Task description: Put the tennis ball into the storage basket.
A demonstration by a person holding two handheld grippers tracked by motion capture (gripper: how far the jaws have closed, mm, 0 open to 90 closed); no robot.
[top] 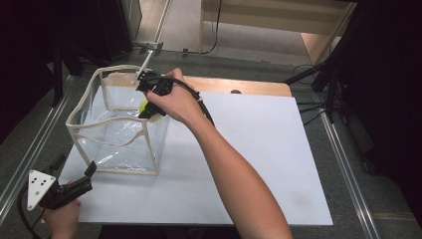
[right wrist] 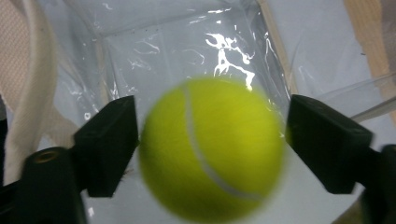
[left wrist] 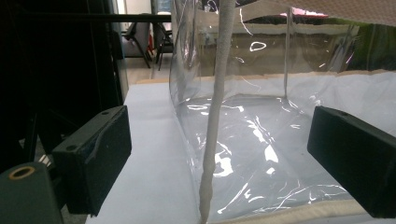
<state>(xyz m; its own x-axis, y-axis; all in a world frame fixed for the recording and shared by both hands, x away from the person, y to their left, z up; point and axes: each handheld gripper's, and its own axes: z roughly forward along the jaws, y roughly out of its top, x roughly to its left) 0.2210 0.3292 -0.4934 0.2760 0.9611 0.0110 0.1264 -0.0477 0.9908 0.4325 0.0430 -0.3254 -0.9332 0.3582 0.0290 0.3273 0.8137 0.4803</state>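
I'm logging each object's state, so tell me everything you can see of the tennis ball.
The tennis ball is yellow-green and fuzzy, with a curved white seam. It looks blurred between the right gripper's jaws, which stand slightly apart from it, over the open top of the clear plastic bag. In the high view it peeks out beneath the hand.

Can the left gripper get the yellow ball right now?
Probably not. The tennis ball sits between the right gripper jaws above the clear bag, while the left gripper waits outside its near corner, the bag's wall between them.
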